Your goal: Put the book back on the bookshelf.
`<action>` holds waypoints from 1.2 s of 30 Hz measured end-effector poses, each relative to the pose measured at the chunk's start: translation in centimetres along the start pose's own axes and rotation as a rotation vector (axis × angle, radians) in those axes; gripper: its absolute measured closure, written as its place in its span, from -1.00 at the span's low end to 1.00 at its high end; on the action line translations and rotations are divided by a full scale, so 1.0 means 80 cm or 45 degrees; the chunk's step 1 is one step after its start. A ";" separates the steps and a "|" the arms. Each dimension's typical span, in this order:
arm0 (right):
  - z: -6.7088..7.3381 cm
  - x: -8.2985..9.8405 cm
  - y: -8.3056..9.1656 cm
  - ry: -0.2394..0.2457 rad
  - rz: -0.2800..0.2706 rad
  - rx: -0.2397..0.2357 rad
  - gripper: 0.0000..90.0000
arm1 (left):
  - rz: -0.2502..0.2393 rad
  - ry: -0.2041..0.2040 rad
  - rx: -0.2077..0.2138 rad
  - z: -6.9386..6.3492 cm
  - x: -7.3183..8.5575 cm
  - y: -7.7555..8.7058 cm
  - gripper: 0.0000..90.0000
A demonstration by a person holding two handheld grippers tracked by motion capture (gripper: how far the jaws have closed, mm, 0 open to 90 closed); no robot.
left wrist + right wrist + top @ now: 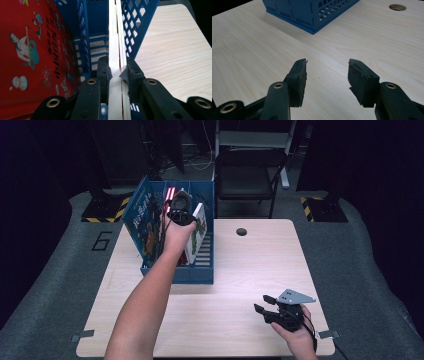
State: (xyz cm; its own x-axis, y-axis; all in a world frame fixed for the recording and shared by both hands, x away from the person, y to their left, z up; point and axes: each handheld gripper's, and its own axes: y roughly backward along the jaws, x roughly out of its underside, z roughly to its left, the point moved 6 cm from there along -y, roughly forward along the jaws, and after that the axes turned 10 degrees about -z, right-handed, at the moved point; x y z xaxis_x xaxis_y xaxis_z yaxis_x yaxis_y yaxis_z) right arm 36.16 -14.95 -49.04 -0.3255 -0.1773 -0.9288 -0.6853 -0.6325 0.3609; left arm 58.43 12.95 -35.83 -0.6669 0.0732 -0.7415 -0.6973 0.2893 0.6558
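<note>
Left gripper view: we see the left tongs (119,72) clenched on a thin book (117,45) inside the blue crate (140,22).
Right tongs (327,75): we see them released above the tabletop (262,50).

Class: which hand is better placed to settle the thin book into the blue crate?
Left. Its tongs already clamp the thin book inside the blue crate; the right tongs hang open above the table.
</note>
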 end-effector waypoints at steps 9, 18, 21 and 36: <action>0.007 0.004 -0.003 0.102 -0.001 0.009 0.10 | -0.004 0.019 -0.022 -0.007 0.000 -0.025 0.71; 0.002 0.012 -0.007 0.114 0.032 0.009 0.11 | -0.008 0.054 -0.041 -0.010 0.002 -0.042 0.71; -0.001 0.014 -0.009 0.135 0.043 0.007 0.11 | -0.001 0.053 -0.043 -0.011 0.002 -0.046 0.71; -0.007 0.016 -0.010 0.126 0.040 0.016 0.12 | -0.059 0.087 -0.071 -0.014 0.001 -0.056 0.71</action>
State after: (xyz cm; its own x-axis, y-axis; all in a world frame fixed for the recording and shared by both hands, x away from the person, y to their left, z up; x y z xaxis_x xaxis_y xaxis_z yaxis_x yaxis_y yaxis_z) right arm 36.65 -15.09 -50.56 -0.2812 -0.2709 -0.9206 -0.6842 -0.6161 0.3903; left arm 61.24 10.56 -38.67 -0.6485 -0.0052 -0.7612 -0.7403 0.2368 0.6291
